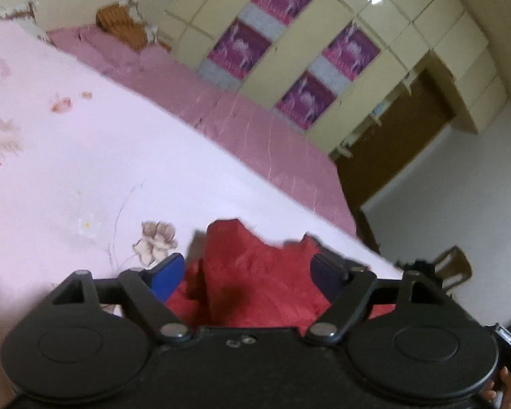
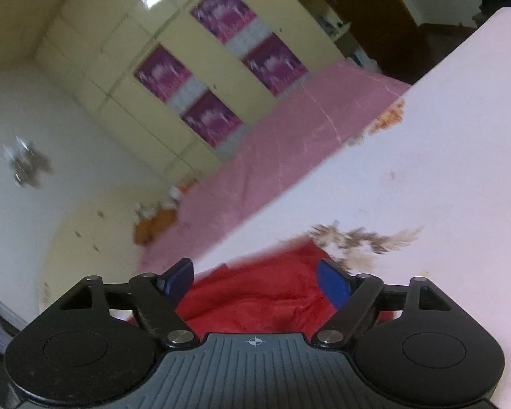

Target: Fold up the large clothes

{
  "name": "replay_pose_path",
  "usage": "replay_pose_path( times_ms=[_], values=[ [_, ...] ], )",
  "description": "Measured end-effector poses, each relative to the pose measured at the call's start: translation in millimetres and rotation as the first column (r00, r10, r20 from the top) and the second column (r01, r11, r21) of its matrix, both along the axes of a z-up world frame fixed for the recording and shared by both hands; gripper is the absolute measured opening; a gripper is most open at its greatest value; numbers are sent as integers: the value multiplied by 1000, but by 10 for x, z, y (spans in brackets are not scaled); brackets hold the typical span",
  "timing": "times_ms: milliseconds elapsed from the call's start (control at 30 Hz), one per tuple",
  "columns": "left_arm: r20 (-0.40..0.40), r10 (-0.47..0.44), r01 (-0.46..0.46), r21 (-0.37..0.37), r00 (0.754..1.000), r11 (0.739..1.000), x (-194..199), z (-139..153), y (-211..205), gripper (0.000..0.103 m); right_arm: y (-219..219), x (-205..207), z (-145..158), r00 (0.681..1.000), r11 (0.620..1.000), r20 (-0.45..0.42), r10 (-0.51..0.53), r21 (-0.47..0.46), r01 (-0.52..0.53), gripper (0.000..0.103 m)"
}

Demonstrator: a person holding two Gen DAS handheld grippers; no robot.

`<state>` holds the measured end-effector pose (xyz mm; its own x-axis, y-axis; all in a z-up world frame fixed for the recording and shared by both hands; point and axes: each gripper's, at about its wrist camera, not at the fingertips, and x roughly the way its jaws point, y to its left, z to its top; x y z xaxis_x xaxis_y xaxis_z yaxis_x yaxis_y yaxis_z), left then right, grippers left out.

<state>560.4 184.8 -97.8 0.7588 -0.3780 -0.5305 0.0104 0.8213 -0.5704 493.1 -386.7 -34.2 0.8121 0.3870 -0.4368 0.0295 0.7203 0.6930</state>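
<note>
Red garment [image 1: 255, 283] lies bunched on the near part of the bed's pale floral sheet [image 1: 85, 156], rising in a crumpled peak between the blue fingers [image 1: 165, 274] of the left gripper [image 1: 245, 272]. Those fingers stand wide apart with cloth between them; whether they grip it I cannot tell. In the right view the right gripper [image 2: 255, 281] likewise straddles the red fabric [image 2: 255, 293], fingers [image 2: 334, 284] spread. A cream wardrobe [image 1: 374, 34] with purple panels stands far behind the pink bedspread [image 1: 255, 126].

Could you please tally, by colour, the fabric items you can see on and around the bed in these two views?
Red crumpled garment: 1
Pale pink floral bedsheet: 1
Darker pink bedcover: 1
Orange-brown cushion at the headboard: 1
Total: 4
</note>
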Motion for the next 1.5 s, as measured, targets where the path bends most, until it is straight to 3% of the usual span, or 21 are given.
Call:
replay_pose_path(
  times_ms=[167,233,267,300,333,400,433,533,633,733,867,900,967,1200,1233,1267,1300,1367,1400,1433,1500],
  values=[
    [-93,-106,115,91,990,989,247,-192,-129,71,155,274,-308,994,985,-89,58,-155,-72,62],
    [-141,-139,158,140,980,977,356,-258,-231,65,309,385,-439,986,965,-139,96,-229,-127,62],
    [-148,-148,172,170,978,970,364,-273,-275,54,383,416,-483,981,951,-158,108,-272,-149,60],
    [-145,-161,189,204,976,960,372,-258,-321,30,456,452,-534,978,933,-173,120,-316,-170,40],
    [-138,-166,196,246,976,949,391,-225,-358,24,520,467,-547,976,916,-180,123,-358,-181,17],
    [-67,-176,188,321,982,928,330,-84,-418,6,588,409,-503,984,887,-128,127,-428,-170,4],
    [-2,-175,165,339,985,926,251,18,-435,5,618,347,-439,990,875,-80,119,-464,-143,3],
    [169,-173,102,361,970,927,65,253,-462,5,660,120,-173,989,859,86,119,-509,-59,3],
    [196,-147,64,378,969,924,169,253,-539,5,732,137,-109,982,829,149,117,-559,-14,3],
    [102,-120,74,375,988,924,411,35,-590,5,772,326,-272,991,817,91,96,-575,-27,3],
    [-30,-131,131,426,991,895,557,-318,-649,5,817,539,-717,994,804,-82,73,-585,-108,3],
    [-32,-135,136,433,990,891,549,-364,-648,5,813,561,-811,991,807,-114,72,-577,-126,3],
    [-19,-137,131,454,990,881,494,-400,-640,5,814,531,-901,994,814,-95,60,-572,-104,3],
    [-27,-149,144,475,988,868,522,-347,-741,7,819,513,-903,993,811,-108,54,-575,-106,4],
    [-29,-144,141,472,989,870,528,-330,-730,12,825,553,-852,992,807,-116,46,-581,-105,22],
    [-30,-116,116,483,993,868,523,-290,-717,38,839,515,-738,993,786,-121,12,-613,-84,40],
    [-16,-81,78,509,997,857,455,-218,-705,52,846,475,-669,995,764,-100,-15,-643,-53,76],
    [53,-103,60,526,993,848,242,-30,-738,52,827,313,-495,999,772,-37,13,-635,-33,77],
    [69,-115,62,528,991,847,127,60,-786,52,850,222,-412,1000,772,-13,25,-635,-28,71],
    [90,-137,72,513,986,855,-33,155,-869,52,899,114,-322,999,772,10,49,-635,-32,56],
    [107,-215,136,495,971,858,-345,237,-1142,52,1060,-126,-187,991,796,52,126,-602,-70,53]
  ],
)
